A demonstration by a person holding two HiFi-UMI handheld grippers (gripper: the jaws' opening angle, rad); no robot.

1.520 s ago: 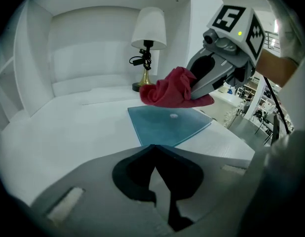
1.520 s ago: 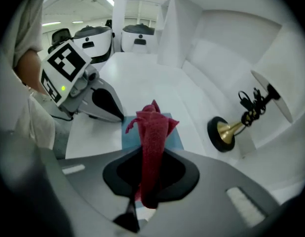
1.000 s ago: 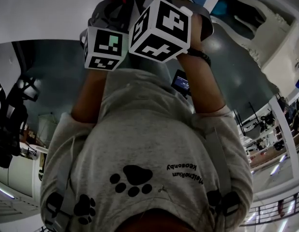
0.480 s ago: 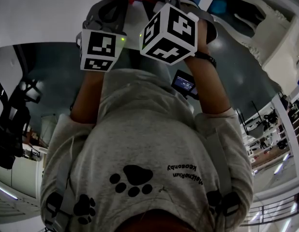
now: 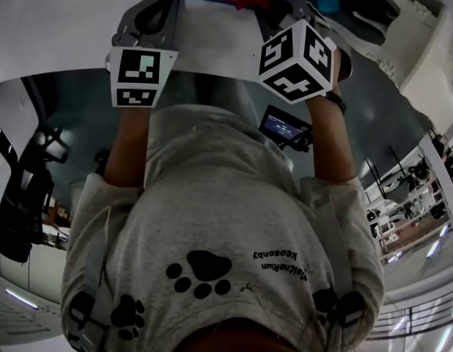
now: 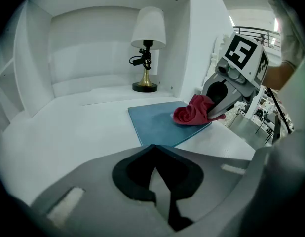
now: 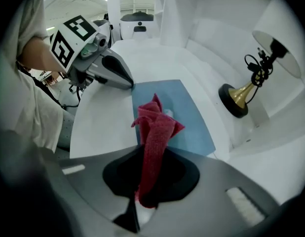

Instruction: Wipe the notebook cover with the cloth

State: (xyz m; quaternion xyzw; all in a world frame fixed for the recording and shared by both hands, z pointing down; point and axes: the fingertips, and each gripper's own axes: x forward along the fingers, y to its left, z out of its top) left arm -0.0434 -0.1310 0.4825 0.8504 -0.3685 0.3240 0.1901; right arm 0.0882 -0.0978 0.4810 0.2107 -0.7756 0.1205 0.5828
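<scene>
The right hand-held gripper point(image 7: 136, 212) clamps the cloth point(image 7: 155, 127) against the notebook point(image 7: 192, 115). The left hand-held gripper point(image 6: 161, 194) is closed, empty.

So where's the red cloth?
In the right gripper view, the red cloth is pinched in the right hand-held gripper, bunched on the blue notebook.

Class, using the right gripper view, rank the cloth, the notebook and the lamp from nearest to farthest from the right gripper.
1. Cloth: clamped between the jaws of the right gripper.
2. Notebook: lying flat just ahead, beneath the cloth.
3. Lamp: farthest, off to the right.
</scene>
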